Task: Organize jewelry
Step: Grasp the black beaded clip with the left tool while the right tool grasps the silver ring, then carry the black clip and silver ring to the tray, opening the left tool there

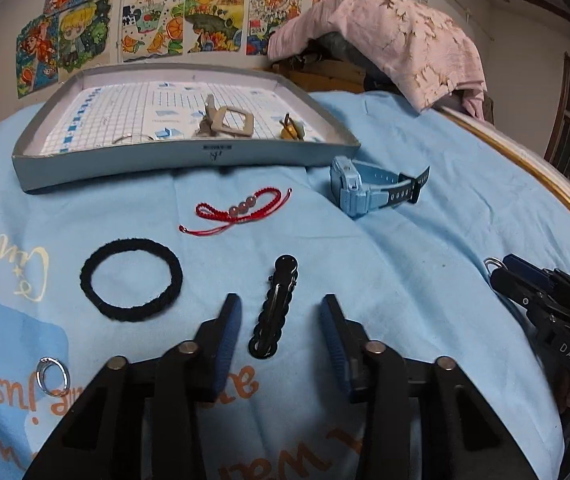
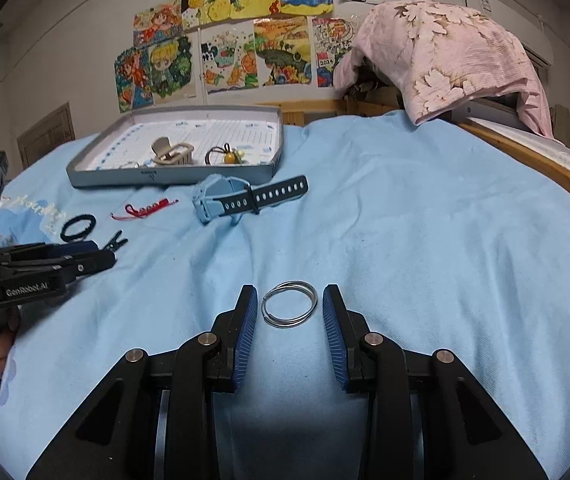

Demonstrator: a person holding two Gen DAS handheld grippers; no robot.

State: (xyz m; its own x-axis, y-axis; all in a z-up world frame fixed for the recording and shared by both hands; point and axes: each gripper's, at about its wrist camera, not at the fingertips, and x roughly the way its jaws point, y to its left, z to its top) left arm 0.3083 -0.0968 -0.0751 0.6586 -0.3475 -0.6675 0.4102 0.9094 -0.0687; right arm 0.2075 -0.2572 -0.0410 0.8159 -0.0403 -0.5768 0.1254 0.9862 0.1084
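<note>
My left gripper is open, its fingers on either side of a black hair clip lying on the blue cloth. My right gripper is open around a silver double ring. A black hair tie, a red beaded bracelet, a blue watch and a small silver ring lie loose on the cloth. The grey tray at the back holds a beige clip, a yellow charm and a thin ring.
A blue cloth covers the round table with a wooden rim. A pink floral cloth drapes over something at the back right. Drawings hang on the wall behind.
</note>
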